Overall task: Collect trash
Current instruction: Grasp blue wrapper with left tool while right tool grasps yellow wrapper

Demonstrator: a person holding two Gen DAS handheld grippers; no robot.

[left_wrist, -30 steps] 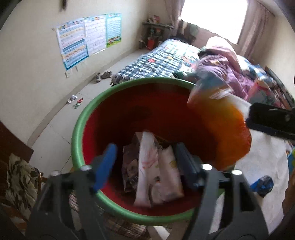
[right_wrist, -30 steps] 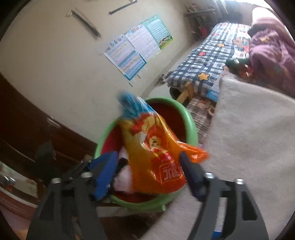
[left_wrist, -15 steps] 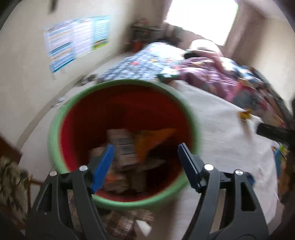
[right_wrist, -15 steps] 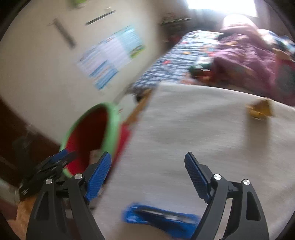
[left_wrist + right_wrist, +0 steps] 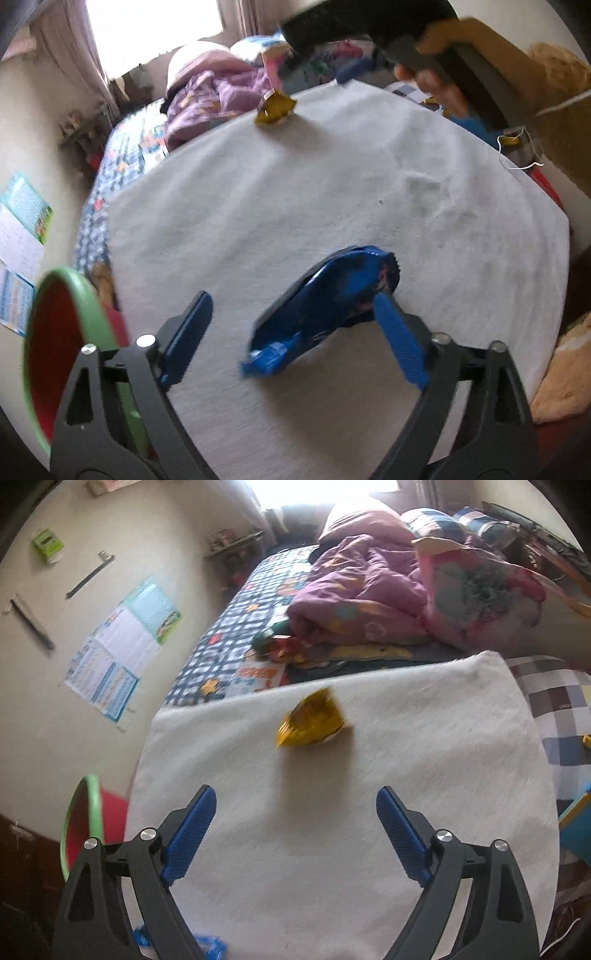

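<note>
A blue wrapper (image 5: 325, 302) lies on the white cloth (image 5: 295, 192), between the fingers of my left gripper (image 5: 291, 302). Its jaws are opening and the pads do not press on the wrapper, though the right fingertip (image 5: 384, 310) overlaps its far end. A crumpled yellow wrapper (image 5: 314, 723) lies further along the cloth, ahead of my right gripper (image 5: 295, 797), whose jaws are opening with nothing between them. The same yellow wrapper (image 5: 275, 107) appears far off in the left wrist view. The red bin with a green rim (image 5: 79, 291) stands at the cloth's left edge.
A bed with a checked cover (image 5: 236, 635) and a purple quilt (image 5: 362, 590) lies beyond the cloth. A hand holding the other gripper (image 5: 424, 74) crosses the top right of the left wrist view. Posters (image 5: 118, 646) hang on the wall.
The orange bag held over the bin dropped into it. Both grippers then swung away from the bin over the white cloth and widened; the left now straddles the blue wrapper.
</note>
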